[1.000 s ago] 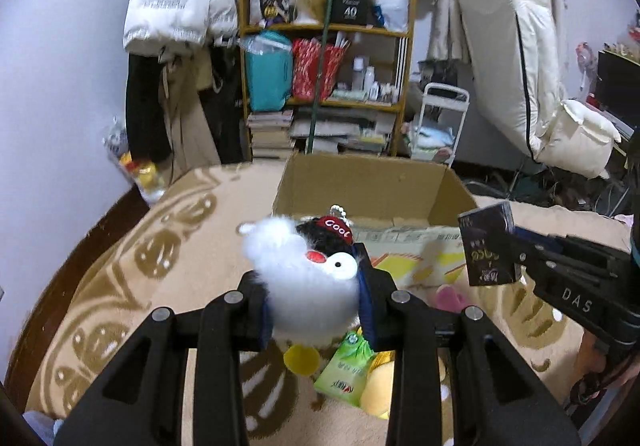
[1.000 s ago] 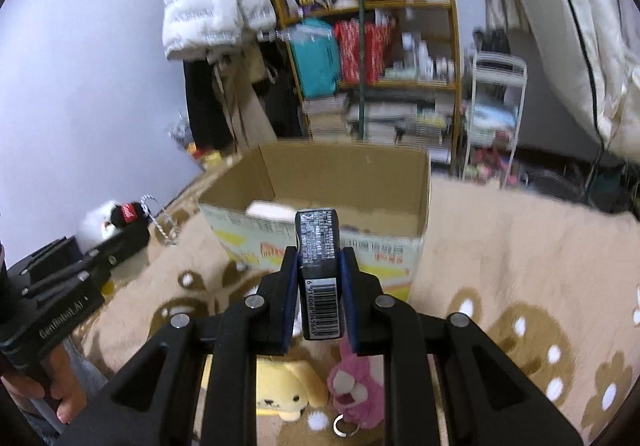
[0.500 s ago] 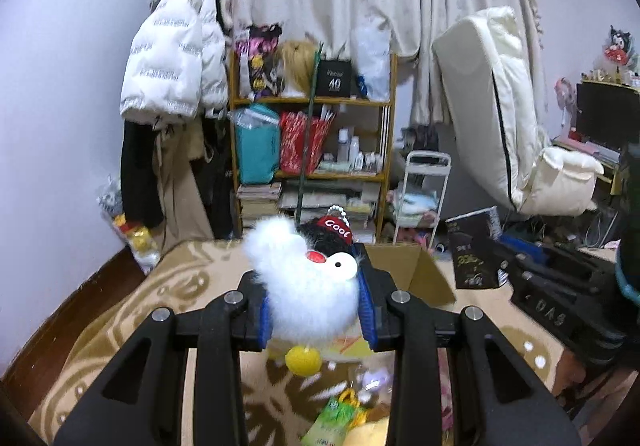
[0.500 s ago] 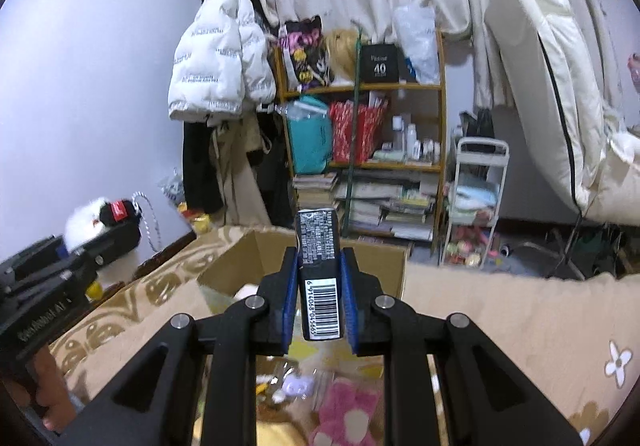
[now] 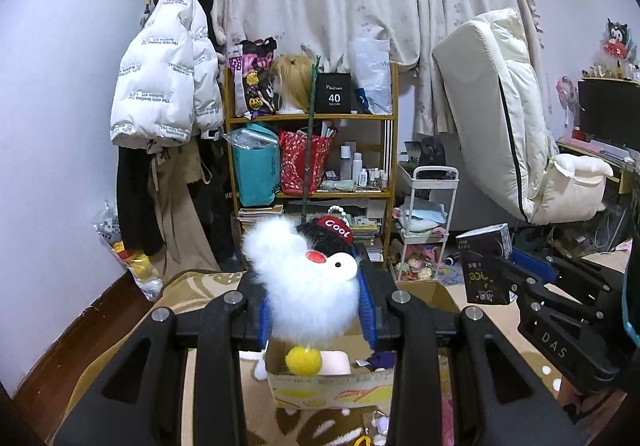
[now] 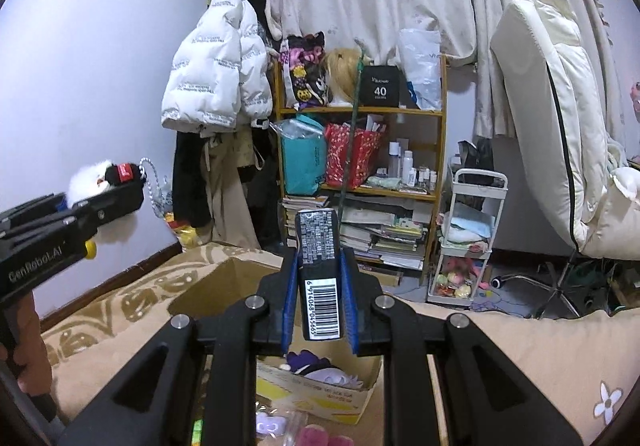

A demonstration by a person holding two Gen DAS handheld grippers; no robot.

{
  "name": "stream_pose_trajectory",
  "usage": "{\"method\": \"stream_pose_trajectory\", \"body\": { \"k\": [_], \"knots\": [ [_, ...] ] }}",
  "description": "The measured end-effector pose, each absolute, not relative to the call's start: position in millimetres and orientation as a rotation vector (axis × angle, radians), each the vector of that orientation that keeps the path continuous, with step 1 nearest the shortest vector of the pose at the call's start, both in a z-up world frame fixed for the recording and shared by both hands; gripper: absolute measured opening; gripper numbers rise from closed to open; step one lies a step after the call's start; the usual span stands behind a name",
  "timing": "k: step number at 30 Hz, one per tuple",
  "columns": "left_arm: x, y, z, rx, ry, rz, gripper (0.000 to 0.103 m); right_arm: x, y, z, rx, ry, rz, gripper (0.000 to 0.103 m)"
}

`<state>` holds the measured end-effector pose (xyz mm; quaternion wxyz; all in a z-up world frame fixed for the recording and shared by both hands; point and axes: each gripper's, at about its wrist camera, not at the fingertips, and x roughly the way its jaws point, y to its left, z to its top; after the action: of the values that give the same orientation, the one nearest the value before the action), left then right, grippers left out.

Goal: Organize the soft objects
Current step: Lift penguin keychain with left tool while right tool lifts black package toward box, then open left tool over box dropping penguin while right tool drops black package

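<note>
- Both grippers have risen since the earlier frame; the cardboard box (image 6: pixel 224 282) now sits lower in each view.
- Inside the box lie a purple soft item (image 6: pixel 306 360) and a pale one (image 5: pixel 334 362).
- Left gripper (image 5: pixel 316 306) fingers are clamped on a fluffy white plush (image 5: pixel 312 298) with a red "Cool" cap, above the box.
- Right gripper (image 6: pixel 319 296) fingers pinch an upright black barcoded carton (image 6: pixel 320 266).

White fluffy plush (image 5: pixel 312 298) with red cap and black packet (image 6: pixel 320 258) held above cardboard box (image 6: pixel 224 282).
</note>
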<state>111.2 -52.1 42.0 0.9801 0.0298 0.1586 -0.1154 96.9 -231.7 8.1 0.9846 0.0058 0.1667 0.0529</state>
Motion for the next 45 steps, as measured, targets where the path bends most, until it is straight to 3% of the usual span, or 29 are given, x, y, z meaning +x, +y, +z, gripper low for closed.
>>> {"method": "stream_pose_trajectory", "body": {
  "k": [21,45],
  "knots": [
    [171.8,-85.0,-33.0,0.143,0.476,-0.244,0.033,151.4,-263.2,-46.8,0.131,0.498,0.113,0.021],
    [191.6,-89.6,-76.2,0.198,0.644,-0.222,0.035,158.8,-264.7,-66.2,0.168,0.568,0.163,0.021]
  ]
}}
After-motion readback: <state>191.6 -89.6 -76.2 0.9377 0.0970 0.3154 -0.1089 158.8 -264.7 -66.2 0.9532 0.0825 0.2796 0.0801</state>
